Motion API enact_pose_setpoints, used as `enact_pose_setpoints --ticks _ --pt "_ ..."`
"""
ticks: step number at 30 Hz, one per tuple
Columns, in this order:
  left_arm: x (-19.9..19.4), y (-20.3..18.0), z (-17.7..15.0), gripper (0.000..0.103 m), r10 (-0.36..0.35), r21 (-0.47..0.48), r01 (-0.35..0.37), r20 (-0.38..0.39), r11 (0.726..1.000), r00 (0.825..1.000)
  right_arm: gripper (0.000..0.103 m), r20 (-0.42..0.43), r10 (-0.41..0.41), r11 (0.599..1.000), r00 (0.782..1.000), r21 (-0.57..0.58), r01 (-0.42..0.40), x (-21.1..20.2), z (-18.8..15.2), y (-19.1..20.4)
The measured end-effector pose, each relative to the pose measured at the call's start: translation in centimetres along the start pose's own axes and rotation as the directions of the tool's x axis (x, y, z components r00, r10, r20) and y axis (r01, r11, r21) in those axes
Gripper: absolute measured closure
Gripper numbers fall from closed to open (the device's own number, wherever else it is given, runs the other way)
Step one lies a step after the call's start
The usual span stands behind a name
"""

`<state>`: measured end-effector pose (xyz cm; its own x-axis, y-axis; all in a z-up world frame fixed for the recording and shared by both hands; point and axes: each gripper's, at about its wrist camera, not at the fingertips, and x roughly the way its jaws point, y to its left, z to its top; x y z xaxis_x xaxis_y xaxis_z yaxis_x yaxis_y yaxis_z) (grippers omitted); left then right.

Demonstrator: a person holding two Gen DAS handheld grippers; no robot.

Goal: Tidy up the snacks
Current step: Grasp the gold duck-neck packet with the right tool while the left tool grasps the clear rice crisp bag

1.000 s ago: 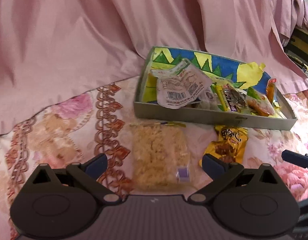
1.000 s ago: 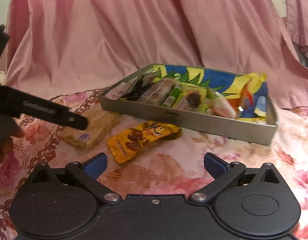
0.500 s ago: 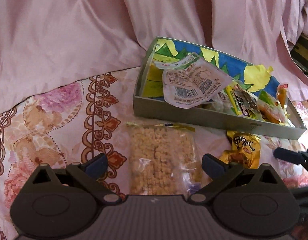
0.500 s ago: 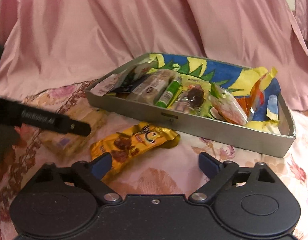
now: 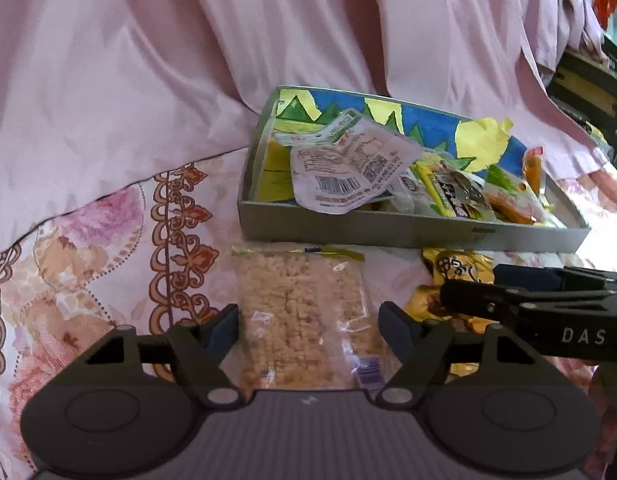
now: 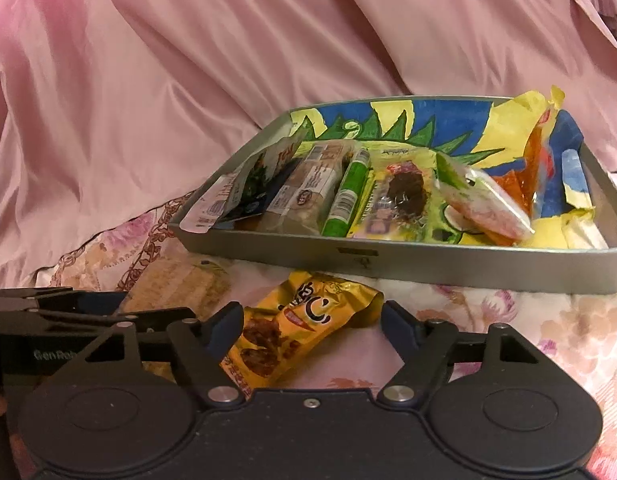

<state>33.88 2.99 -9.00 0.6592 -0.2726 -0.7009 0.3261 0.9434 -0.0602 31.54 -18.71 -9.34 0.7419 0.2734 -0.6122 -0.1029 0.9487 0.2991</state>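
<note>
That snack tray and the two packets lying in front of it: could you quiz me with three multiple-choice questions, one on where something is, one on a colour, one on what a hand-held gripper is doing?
1. Where does the clear bag of puffed rice lie?
A. inside the tray
B. on the flowered cloth in front of the tray
C. on the pink curtain

2. What colour is the wrapper between the right hand-held gripper fingers?
A. golden yellow
B. blue
C. white

3. How does the left hand-held gripper stand?
A. shut tight on nothing
B. lifting the bag in the air
C. jaws on either side of the bag, which lies on the cloth

Answers: 1 B, the bag lies outside the grey tray wall. 2 A, it is gold with dark print. 3 C, the jaws have just been closing with the bag between them, not clearly pressing it.
</note>
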Motion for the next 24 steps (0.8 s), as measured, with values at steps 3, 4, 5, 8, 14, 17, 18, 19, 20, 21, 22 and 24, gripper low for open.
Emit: enact_pose_setpoints --ticks 3,4,5,8,14,17,18,19,20,21,22,24 --pt "0.0 0.1 0.2 0.025 -0.003 -0.010 0.003 -0.010 1.000 1.000 0.026 -0.006 0.002 1.000 1.000 0.013 -0.002 0.1 -0.1 0.2" --pt "0.0 0.1 0.2 0.025 -0.003 -0.009 0.003 -0.011 1.000 1.000 0.026 -0.010 0.003 1.000 1.000 0.009 -0.003 0.0 -0.1 0.3" --pt "0.0 0.0 0.2 0.025 -0.001 -0.006 0.001 -0.011 1.000 1.000 0.026 -0.016 0.006 1.000 1.000 0.007 -0.006 -0.1 -0.1 0.3" --pt "-0.3 0.1 0.2 0.025 0.005 -0.018 -0.005 -0.015 1.000 1.000 0.026 -0.031 0.016 1.000 0.999 0.003 -0.016 -0.6 -0.2 0.3" --pt "-1.6 0.8 -0.6 0.026 0.032 -0.050 -0.032 -0.019 0.998 0.999 0.025 -0.057 0.014 0.999 0.998 0.048 -0.011 -0.9 -0.3 0.6" --pt "-2.3 1.2 -1.1 0.026 0.037 -0.067 -0.038 -0.019 0.997 0.999 0.025 -0.054 -0.001 0.998 0.999 0.058 0.004 -0.3 -0.1 1.3" --pt "-2.5 1.3 -1.3 0.026 0.037 -0.070 -0.038 -0.018 0.997 0.999 0.025 -0.052 -0.003 0.998 0.999 0.063 0.006 0.0 0.0 1.5" --pt "-2.6 1.4 -1.4 0.026 0.037 -0.069 -0.038 -0.018 0.997 0.999 0.025 -0.051 -0.007 0.998 0.999 0.064 0.011 0.5 0.1 1.8" --pt "-2.8 1.4 -1.5 0.026 0.035 -0.069 -0.036 -0.018 0.997 0.999 0.025 -0.053 -0.017 0.998 0.998 0.060 0.020 1.0 0.2 2.2" --pt "-2.9 1.5 -1.6 0.026 0.031 -0.070 -0.033 -0.019 0.997 0.999 0.025 -0.050 -0.026 0.998 0.998 0.054 0.029 1.5 0.3 2.5" --pt "-3.0 1.6 -1.7 0.026 0.027 -0.071 -0.029 -0.021 0.997 0.999 0.025 -0.051 -0.035 0.998 0.998 0.044 0.038 2.0 0.5 2.8" --pt "-3.2 1.7 -1.8 0.025 0.021 -0.072 -0.022 -0.026 0.997 0.999 0.028 -0.051 -0.059 0.998 0.997 0.006 0.060 2.6 0.7 3.5"
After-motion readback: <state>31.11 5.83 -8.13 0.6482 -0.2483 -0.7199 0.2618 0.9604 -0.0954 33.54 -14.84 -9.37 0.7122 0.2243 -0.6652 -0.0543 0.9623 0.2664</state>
